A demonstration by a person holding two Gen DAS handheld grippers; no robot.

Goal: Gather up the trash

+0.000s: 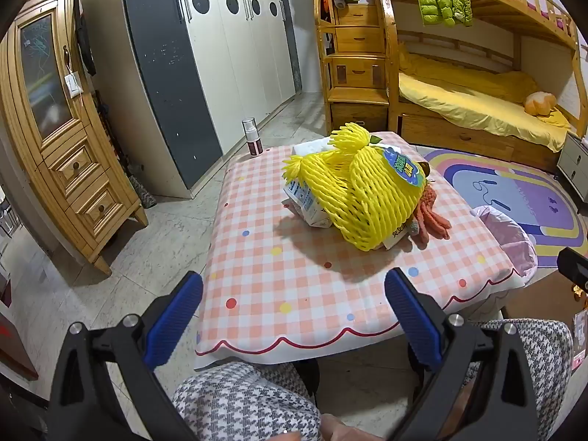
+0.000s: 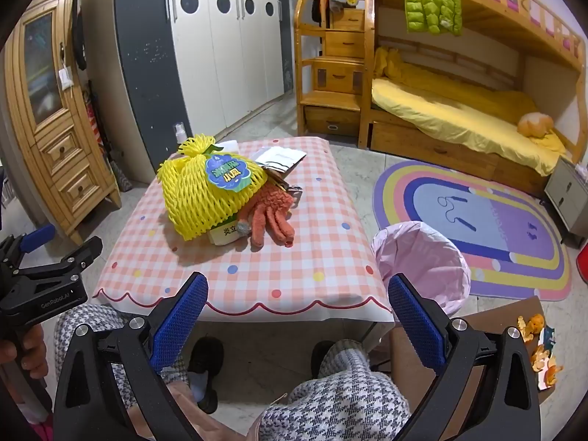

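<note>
Both the left gripper (image 1: 294, 316) and right gripper (image 2: 298, 321) are standing released and empty, with the yellow foam net (image 2: 205, 198) lying ahead on the table (image 2: 294, 257).

left gripper (image 1: 294, 316) agape, right gripper (image 2: 298, 319) agape, both angled down

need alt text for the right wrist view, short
A yellow foam fruit net lies heaped on a pink checked tablecloth beside an orange knitted glove, with a pink-lined bin on the floor to the table's right. The open right gripper hovers short of the table's near edge, holding nothing; the left gripper shows at the left border.
</note>
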